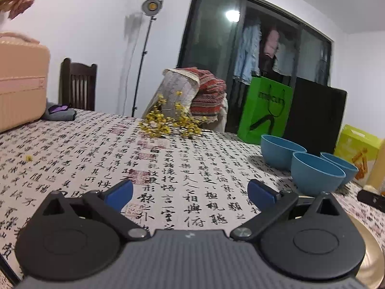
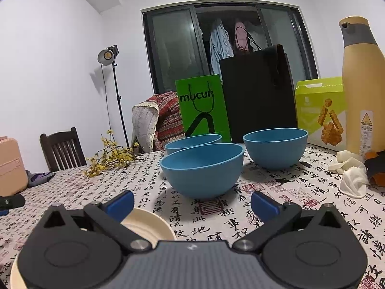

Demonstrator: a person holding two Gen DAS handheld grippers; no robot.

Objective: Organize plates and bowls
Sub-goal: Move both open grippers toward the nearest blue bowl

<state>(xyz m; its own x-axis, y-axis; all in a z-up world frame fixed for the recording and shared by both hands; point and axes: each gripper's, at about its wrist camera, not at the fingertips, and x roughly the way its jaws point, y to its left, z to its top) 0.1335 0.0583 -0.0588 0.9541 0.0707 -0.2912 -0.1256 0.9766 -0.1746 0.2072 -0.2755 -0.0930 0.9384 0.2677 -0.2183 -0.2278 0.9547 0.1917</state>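
At centre frame, right tongs (image 2: 192, 201) gape wide before the nearest blue bowl (image 2: 202, 168); left tongs (image 1: 190, 191) equally wide; a glancing approach could skid it.

green bag (image 2: 203, 107), black bag (image 2: 258, 101), yellow box (image 2: 321, 113), tan bottle (image 2: 363, 84), yellow flowers (image 1: 168, 121)

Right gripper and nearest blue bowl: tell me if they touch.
Apart. The right wrist view shows printed tablecloth between the open right gripper and the nearest blue bowl.
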